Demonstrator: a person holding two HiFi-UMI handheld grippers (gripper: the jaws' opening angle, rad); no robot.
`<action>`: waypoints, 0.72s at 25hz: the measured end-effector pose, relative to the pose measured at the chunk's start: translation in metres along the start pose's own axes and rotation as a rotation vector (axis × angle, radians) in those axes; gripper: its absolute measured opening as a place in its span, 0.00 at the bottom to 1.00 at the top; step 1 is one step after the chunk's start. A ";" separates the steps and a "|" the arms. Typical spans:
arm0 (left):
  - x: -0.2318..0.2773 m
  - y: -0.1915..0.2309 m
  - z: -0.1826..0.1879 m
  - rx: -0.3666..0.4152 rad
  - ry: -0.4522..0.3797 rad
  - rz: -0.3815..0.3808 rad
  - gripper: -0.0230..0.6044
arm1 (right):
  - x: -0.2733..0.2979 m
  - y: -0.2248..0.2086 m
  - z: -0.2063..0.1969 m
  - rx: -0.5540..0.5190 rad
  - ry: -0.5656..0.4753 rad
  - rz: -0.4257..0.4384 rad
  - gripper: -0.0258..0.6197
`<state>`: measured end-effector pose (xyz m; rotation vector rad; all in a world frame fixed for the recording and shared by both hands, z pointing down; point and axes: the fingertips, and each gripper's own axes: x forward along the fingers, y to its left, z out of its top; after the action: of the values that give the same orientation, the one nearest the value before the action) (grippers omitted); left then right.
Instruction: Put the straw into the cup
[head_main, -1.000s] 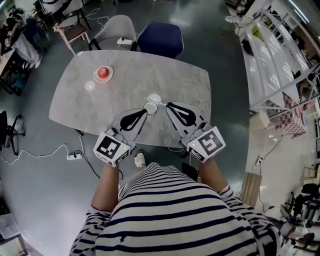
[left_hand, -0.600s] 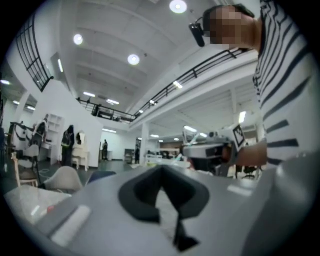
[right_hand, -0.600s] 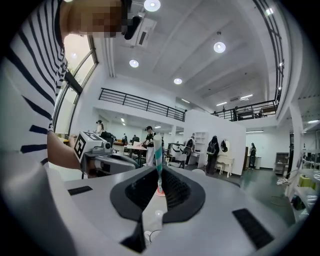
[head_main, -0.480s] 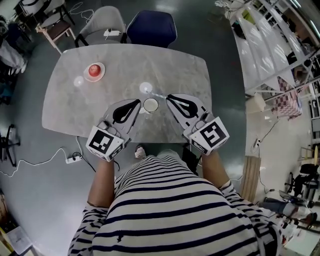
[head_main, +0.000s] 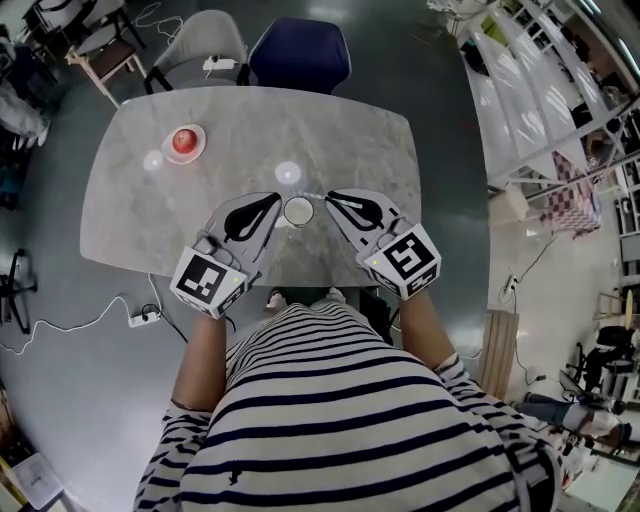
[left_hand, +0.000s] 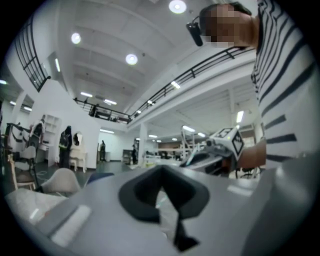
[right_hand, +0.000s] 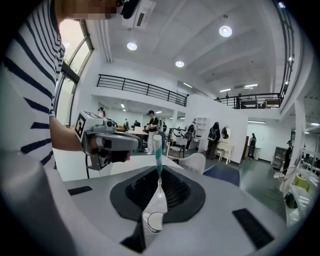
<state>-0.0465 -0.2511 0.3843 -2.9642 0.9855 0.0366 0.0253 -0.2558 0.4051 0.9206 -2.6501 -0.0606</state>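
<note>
While left gripper (head_main: 277, 204) pinches cup (head_main: 298, 211), straw (right_hand: 158, 157) clamped in right gripper (head_main: 327, 198), near cup.

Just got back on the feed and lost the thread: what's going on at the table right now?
Someone in a striped shirt works at the marble table with tongs in each hand. The right tongs are shut on a teal-and-white striped straw, held close to the cup. The left tongs sit against the cup's left side; whether they grip it is unclear. The straw is not in the cup yet.
</note>
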 end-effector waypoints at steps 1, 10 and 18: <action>0.001 0.001 0.000 0.000 0.001 0.003 0.05 | 0.002 -0.001 -0.005 0.008 0.016 0.005 0.08; 0.004 0.010 -0.012 -0.014 0.005 0.021 0.05 | 0.024 -0.002 -0.032 0.047 0.092 0.043 0.08; 0.004 0.016 -0.027 -0.032 0.029 0.023 0.05 | 0.049 -0.004 -0.066 0.070 0.186 0.058 0.08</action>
<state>-0.0526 -0.2672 0.4113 -2.9905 1.0326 0.0090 0.0132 -0.2847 0.4811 0.8274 -2.5176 0.1259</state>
